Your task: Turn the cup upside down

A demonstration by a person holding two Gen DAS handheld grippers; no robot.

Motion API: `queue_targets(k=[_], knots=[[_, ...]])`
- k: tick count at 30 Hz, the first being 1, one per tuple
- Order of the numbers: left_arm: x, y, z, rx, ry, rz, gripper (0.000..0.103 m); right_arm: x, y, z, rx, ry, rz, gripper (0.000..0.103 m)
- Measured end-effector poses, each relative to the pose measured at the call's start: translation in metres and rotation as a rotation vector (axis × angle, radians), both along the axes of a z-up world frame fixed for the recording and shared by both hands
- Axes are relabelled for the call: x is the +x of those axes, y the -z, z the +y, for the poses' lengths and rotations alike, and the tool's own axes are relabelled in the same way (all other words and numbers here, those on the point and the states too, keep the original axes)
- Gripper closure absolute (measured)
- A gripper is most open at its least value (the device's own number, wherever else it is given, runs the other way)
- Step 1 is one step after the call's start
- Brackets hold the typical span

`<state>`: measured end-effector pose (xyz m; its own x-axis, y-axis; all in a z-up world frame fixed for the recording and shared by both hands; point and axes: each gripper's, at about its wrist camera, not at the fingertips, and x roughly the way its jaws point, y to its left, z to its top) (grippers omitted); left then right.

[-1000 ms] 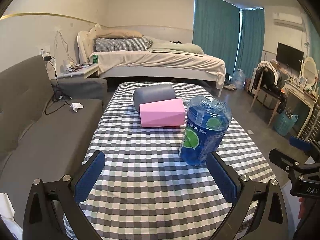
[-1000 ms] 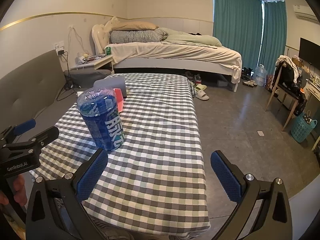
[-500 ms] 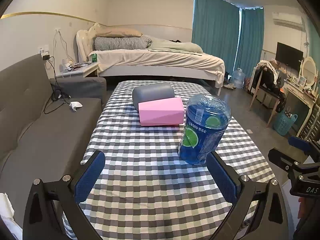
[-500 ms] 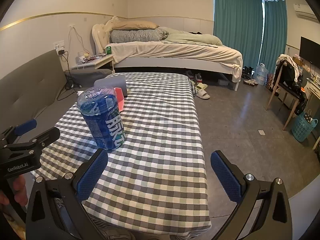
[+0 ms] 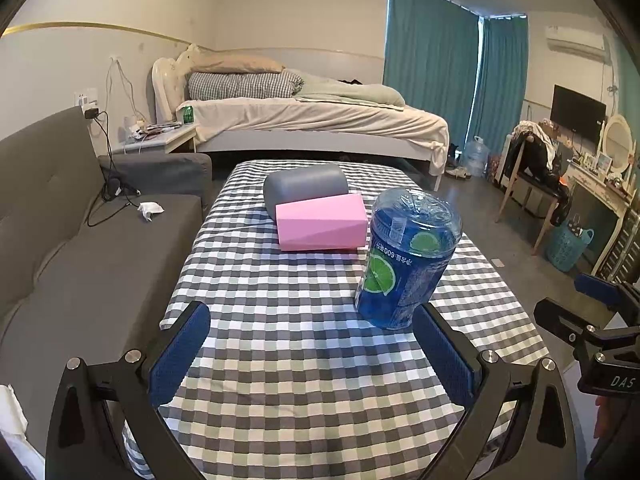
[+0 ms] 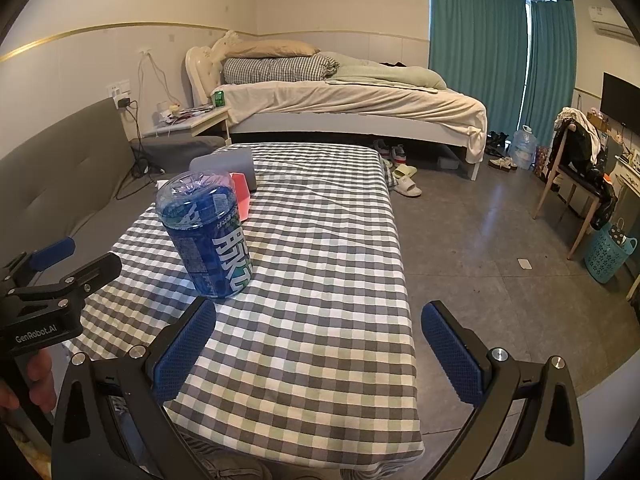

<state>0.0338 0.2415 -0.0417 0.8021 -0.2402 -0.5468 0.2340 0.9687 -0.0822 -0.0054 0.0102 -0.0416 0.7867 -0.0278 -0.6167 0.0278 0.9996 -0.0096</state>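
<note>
The cup (image 5: 406, 258) is a clear plastic cup with a blue lime label. It stands on the checked tablecloth (image 5: 288, 320) with its closed end up and its print upside down. It also shows in the right wrist view (image 6: 208, 236). My left gripper (image 5: 312, 354) is open and empty, its right finger just in front of the cup. My right gripper (image 6: 318, 350) is open and empty, with the cup beyond its left finger. Each gripper shows at the edge of the other's view.
A pink block (image 5: 322, 222) and a grey cushion (image 5: 306, 186) lie on the table behind the cup. A grey sofa (image 5: 60, 240) runs along the left. The table's right edge (image 6: 404, 264) drops to bare floor. A bed (image 5: 316, 124) stands behind.
Both views have shifted slightly. The cup has not moved, and both grippers stay open.
</note>
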Motion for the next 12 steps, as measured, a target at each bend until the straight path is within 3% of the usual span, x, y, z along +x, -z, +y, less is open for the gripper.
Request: queue_targets(k=[12], knots=[[-0.0006,0.0009,0.0012,-0.005,0.005,-0.003,0.000,-0.0004,0.0015,0.0018,0.003,0.000,0.003,0.000]])
